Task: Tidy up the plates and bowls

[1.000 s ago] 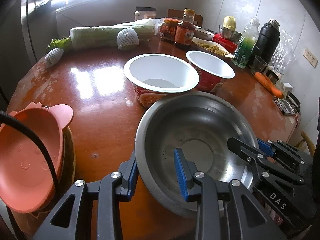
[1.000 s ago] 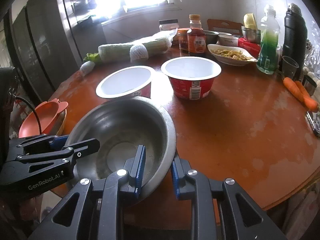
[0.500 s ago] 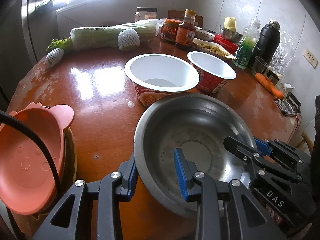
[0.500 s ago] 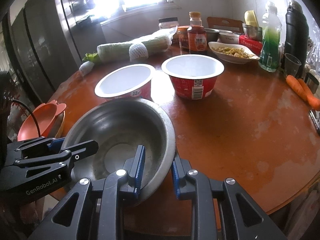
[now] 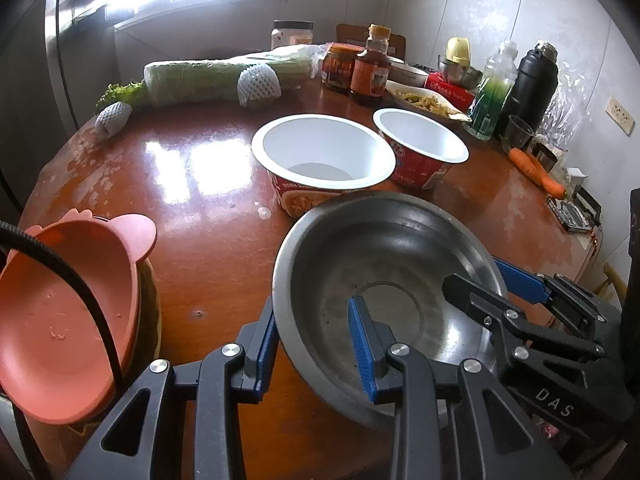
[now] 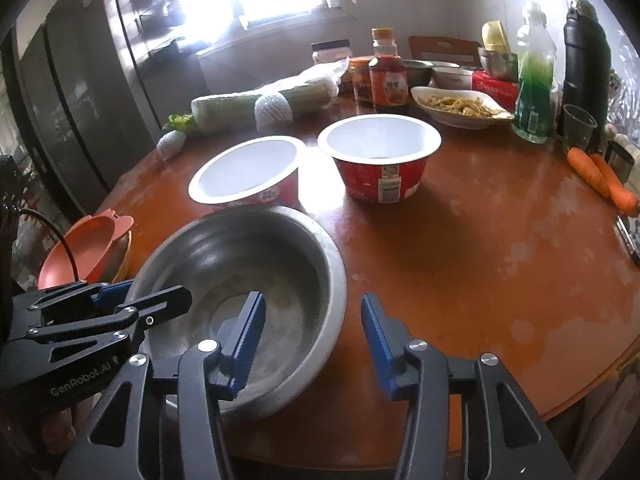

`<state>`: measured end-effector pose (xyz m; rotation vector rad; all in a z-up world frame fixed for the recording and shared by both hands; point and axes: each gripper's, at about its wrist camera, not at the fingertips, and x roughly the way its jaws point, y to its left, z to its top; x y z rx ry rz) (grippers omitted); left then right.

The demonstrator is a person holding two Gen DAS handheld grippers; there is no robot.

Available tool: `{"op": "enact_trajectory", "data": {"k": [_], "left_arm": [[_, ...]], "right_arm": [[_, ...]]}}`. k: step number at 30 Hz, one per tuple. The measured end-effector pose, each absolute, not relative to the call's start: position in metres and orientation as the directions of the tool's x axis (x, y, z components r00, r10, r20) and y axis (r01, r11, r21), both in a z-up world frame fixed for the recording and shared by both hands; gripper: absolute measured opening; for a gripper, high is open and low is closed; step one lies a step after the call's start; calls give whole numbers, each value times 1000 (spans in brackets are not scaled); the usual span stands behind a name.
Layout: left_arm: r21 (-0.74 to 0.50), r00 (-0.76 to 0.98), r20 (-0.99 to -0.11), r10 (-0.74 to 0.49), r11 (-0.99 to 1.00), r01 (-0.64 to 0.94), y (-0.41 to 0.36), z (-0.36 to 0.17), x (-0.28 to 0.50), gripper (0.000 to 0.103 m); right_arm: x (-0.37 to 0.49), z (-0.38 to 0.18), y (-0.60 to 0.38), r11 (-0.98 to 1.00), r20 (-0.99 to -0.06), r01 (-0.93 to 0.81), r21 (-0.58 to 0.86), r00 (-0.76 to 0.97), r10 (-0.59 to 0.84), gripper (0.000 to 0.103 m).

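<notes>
In the left wrist view, the steel bowl [image 5: 384, 292] was seen on the near edge of the red-brown counter [image 5: 192, 184], its rim pinched at the left side by the left gripper [image 5: 316, 344], one pad outside, one inside. In the right wrist view, the right gripper [image 6: 312, 340] was shown with jaws just opened, spread astride the bowl's right rim, pads clear of it. Two white-lined paper bowls [image 6: 380, 156] were set just behind.
</notes>
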<state>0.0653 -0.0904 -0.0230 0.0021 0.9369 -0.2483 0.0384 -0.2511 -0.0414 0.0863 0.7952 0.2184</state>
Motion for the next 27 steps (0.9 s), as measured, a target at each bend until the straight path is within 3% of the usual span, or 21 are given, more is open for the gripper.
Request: {"op": "enact_trajectory", "data": {"k": [9, 27], "left_arm": [[-119, 583, -782, -222, 970, 211, -87, -15, 61, 35], [-139, 633, -729, -260, 962, 235, -93, 19, 66, 38]], "right_arm": [[37, -36, -250, 980, -689, -148, 131, 698, 197, 63], [41, -3, -262, 981, -631, -126, 149, 752, 192, 64]]}}
